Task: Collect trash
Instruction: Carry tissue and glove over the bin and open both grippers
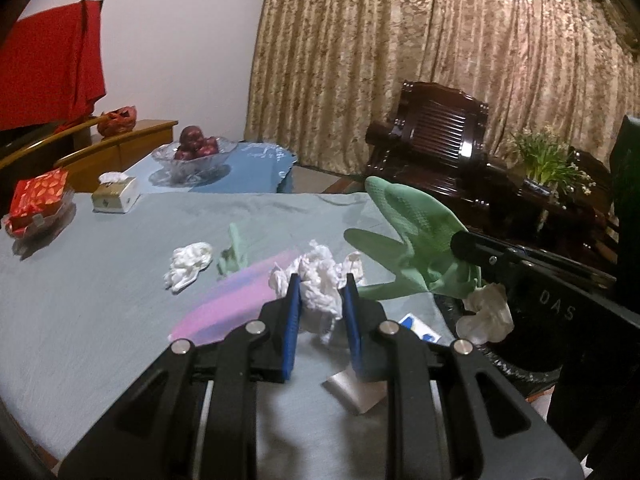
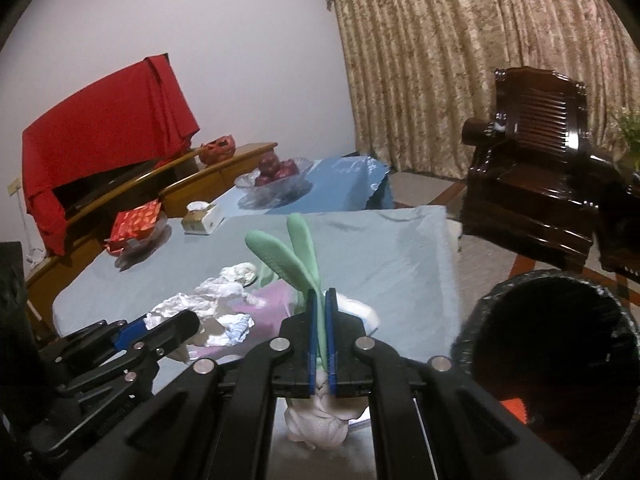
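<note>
My left gripper (image 1: 320, 294) is shut on a crumpled white tissue (image 1: 318, 280) above the grey-blue table (image 1: 100, 300). My right gripper (image 2: 320, 304) is shut on a green rubber glove (image 2: 298, 252), with a white tissue wad (image 2: 320, 424) hanging below its jaws. In the left wrist view the glove (image 1: 412, 236) and the hanging wad (image 1: 486, 312) are at the right, over a black bin (image 1: 532, 344). The bin (image 2: 548, 364) gapes at the right of the right wrist view. Another white wad (image 1: 188, 264) and a second green glove (image 1: 234, 252) lie on the table.
A pink sheet (image 1: 236, 300) and a small blue-and-white card (image 1: 420, 328) lie on the table. A tissue box (image 1: 116, 194), a red packet in a glass dish (image 1: 38, 200) and a fruit bowl (image 1: 194, 152) stand farther back. A dark wooden armchair (image 1: 440, 136) stands right.
</note>
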Tool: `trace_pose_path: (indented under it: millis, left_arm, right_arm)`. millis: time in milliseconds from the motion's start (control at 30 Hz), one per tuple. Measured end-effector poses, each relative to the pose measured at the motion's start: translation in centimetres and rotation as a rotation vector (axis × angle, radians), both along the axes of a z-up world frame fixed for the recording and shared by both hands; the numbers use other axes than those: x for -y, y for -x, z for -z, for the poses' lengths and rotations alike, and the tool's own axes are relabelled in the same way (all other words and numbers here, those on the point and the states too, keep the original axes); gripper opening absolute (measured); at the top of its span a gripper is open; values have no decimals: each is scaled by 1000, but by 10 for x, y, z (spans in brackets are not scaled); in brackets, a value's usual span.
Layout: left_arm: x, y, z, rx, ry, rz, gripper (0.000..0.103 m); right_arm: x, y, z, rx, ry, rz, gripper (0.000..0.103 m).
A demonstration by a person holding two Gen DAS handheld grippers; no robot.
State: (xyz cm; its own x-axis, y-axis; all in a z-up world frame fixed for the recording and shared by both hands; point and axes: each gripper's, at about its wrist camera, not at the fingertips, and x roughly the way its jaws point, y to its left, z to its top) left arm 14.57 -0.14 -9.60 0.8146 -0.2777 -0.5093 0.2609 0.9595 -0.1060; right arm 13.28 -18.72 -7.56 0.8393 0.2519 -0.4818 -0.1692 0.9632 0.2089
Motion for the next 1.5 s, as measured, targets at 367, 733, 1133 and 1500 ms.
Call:
trace_pose_path:
  millis: [367, 733, 1133, 1500]
  left_arm:
    - [65, -7, -3, 5, 13, 121, 20]
    - [157, -20, 9, 10, 4, 278, 20]
    - [237, -42, 48, -60, -23, 379, 20]
    - [267, -61, 69, -117, -30, 442, 25]
  right_arm:
    - [71, 13, -5, 13, 30, 137, 4]
    - [161, 27, 1, -7, 73, 321, 4]
    - [214, 27, 39, -97, 97, 427, 4]
    - [239, 24, 73, -175, 96, 462, 4]
